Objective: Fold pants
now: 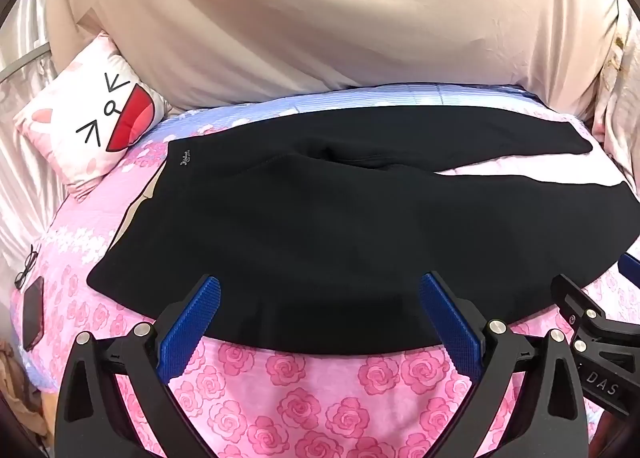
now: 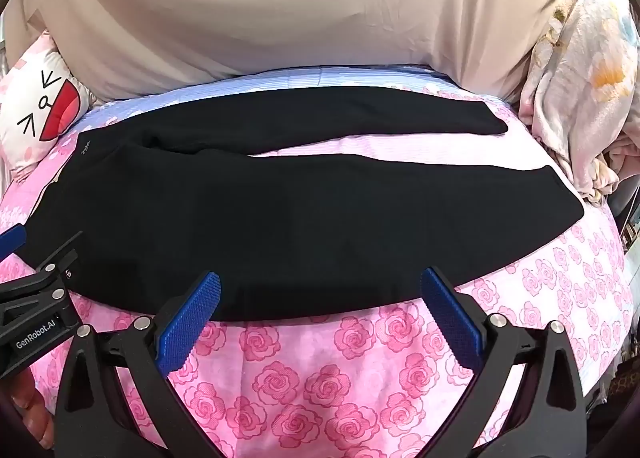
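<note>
Black pants (image 1: 320, 225) lie flat across a pink rose-print bedspread (image 1: 304, 390), waist at the left, two legs spread toward the right with a gap between them. They also show in the right wrist view (image 2: 280, 209). My left gripper (image 1: 320, 294) is open and empty, its blue pads hovering over the near edge of the pants. My right gripper (image 2: 320, 290) is open and empty, also over the near edge, further right along the near leg. Each gripper shows at the edge of the other's view.
A white cat-face pillow (image 1: 92, 121) sits at the back left. A beige sheet (image 1: 320, 17) rises behind the bed. A floral quilt (image 2: 580, 77) is bunched at the right. Glasses (image 1: 26, 268) and a dark phone (image 1: 33, 318) lie at the left edge.
</note>
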Demonstrator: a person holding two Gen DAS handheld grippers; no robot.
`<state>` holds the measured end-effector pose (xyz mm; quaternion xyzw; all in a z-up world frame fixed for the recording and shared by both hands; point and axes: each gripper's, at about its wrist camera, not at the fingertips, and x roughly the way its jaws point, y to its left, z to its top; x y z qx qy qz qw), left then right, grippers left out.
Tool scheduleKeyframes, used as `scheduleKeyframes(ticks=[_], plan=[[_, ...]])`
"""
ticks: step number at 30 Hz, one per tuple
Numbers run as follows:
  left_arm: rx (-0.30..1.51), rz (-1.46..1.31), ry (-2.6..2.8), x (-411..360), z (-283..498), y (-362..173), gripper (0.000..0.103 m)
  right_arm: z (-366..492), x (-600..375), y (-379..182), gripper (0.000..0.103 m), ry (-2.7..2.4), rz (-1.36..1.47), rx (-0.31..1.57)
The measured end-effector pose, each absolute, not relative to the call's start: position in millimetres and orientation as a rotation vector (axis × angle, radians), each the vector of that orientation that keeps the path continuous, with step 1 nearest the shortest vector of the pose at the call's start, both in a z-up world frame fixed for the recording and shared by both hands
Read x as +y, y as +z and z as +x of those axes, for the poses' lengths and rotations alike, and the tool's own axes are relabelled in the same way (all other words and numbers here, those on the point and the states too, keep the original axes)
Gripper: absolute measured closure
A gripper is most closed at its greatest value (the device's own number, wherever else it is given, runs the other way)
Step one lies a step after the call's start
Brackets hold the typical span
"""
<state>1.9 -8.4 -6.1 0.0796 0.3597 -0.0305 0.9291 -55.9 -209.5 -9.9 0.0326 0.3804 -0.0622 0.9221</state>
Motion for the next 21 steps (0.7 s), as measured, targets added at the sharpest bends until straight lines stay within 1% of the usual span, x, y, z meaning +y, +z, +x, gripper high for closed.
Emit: scheduleKeyframes(ticks=[21], plan=[[0.758, 0.166, -0.054, -7.0, 1.4, -6.8, 0.005, -58.2, -216.8, -6.1, 0.005, -0.127, 0.073, 0.778]])
